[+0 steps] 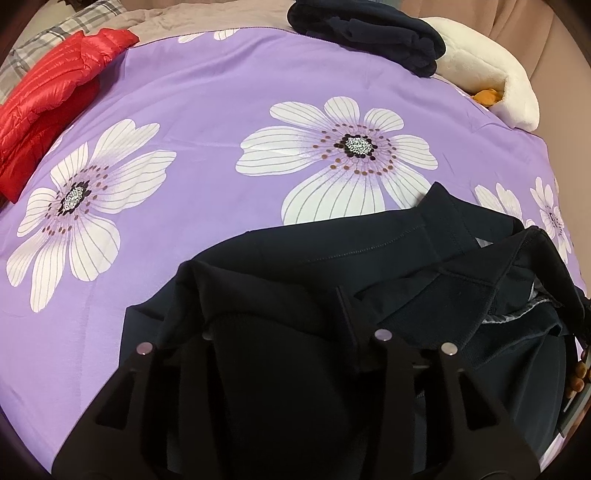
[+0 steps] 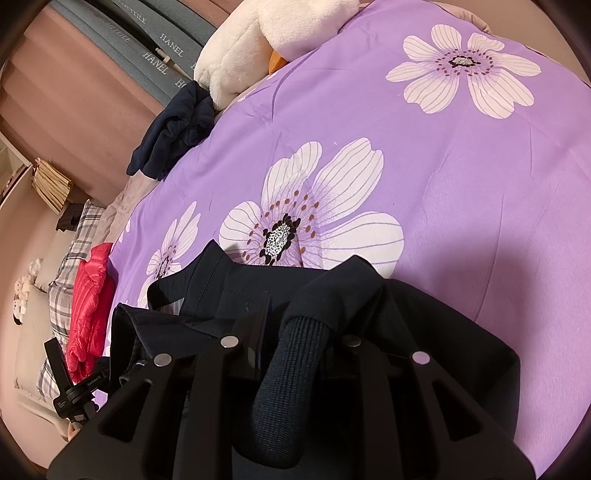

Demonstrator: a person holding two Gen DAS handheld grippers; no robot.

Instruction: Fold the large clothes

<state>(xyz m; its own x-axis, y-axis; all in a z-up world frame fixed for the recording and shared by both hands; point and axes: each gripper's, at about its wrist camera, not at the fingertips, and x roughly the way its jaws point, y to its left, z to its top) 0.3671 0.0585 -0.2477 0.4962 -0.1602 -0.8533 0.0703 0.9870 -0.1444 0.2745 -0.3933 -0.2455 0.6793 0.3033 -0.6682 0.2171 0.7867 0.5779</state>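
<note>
I am standing at a bed spread with a purple cotton sheet printed with large white flowers [image 1: 207, 96], holding a two-finger gripper in each hand. The thing I am folding, a dark navy fleece-lined jacket with ribbed cuffs [image 1: 373, 243], lies bunched on the near edge of the sheet, right under both tools. Its long axis runs roughly across the bed in front of me, from my left hand toward my right, and a hemmed corner of it pokes up and away from me over a flower. My left gripper [image 1: 275, 317] points steeply down at the jacket; its black fingers [image 1: 347, 314] stand a little apart with a fold of dark cloth lying between them, and I cannot tell whether they still press on it. My right gripper [image 2: 295, 325] points down less steeply and is clenched on the jacket's ribbed cuff [image 2: 291, 365], which runs back between the fingers toward the camera, so the sleeve lies along my line of sight. Farther off, a red quilted puffer jacket [image 1: 48, 103] lies at the far left edge of the sheet, beside a grey plaid pillow [image 1: 48, 40]. A second crumpled navy garment [image 1: 369, 29] lies at the far edge, touching a cream plush toy [image 1: 491, 81].
</note>
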